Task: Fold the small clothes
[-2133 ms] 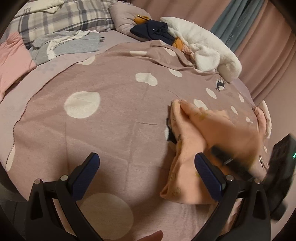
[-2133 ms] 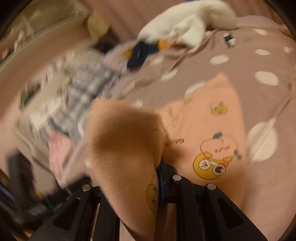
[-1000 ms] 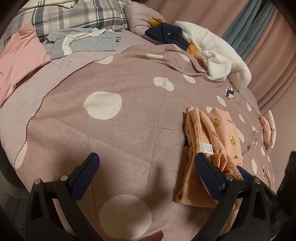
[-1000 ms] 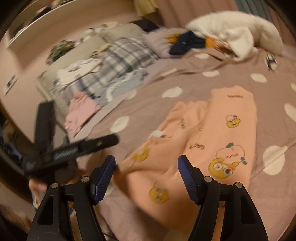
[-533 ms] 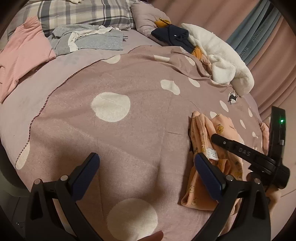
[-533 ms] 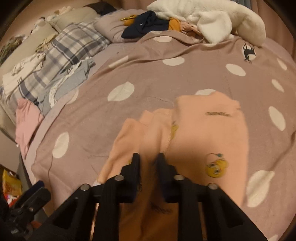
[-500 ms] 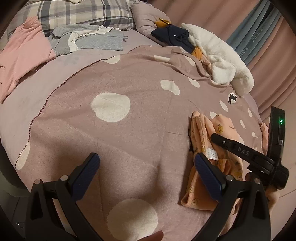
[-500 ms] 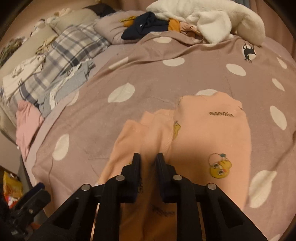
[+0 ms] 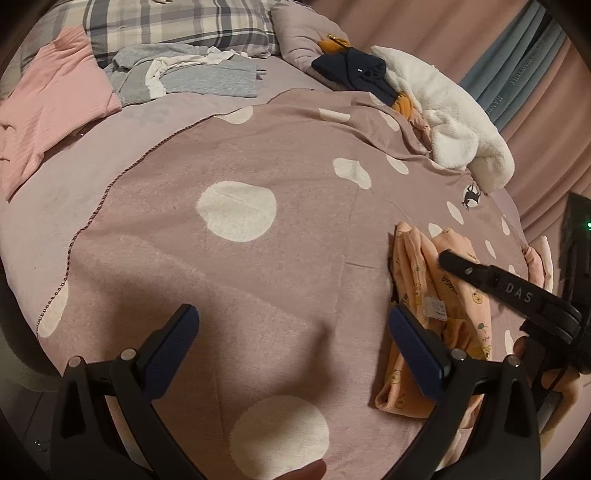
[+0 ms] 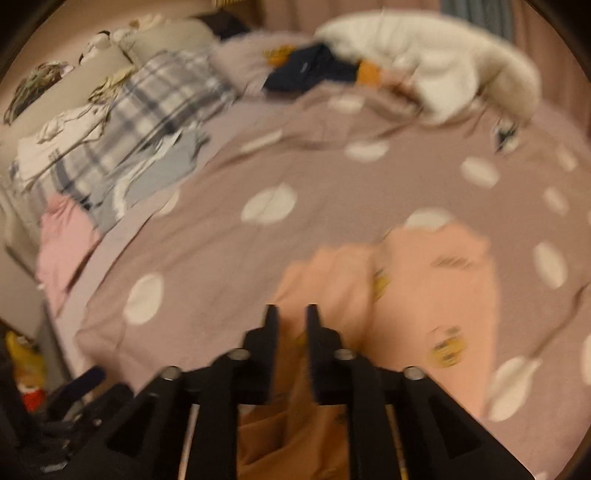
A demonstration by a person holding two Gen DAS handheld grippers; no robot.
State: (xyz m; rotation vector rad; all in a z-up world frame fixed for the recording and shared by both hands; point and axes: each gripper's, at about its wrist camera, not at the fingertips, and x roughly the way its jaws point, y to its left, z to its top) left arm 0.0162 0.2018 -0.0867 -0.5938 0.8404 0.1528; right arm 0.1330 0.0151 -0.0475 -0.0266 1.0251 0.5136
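A small peach garment with cartoon prints (image 9: 447,306) lies on the mauve dotted blanket (image 9: 236,258) at the right; it also shows in the right wrist view (image 10: 436,295), partly folded lengthwise. My left gripper (image 9: 291,332) is open and empty over bare blanket, left of the garment. My right gripper (image 10: 291,314) has its jaws nearly closed, with peach cloth between them near the garment's near edge; the view is blurred. The right gripper's black body (image 9: 509,295) reaches over the garment in the left wrist view.
Pink cloth (image 9: 48,103), grey clothes (image 9: 192,74) and a plaid pillow (image 9: 177,18) lie at the far left. A navy item (image 9: 351,70) and a white fluffy blanket (image 9: 454,122) lie at the back right. Curtains (image 9: 517,66) hang behind.
My right gripper released the garment, then shut on its near edge and now shifts slightly. The garment went from lifted to lying flat. My left gripper stayed open.
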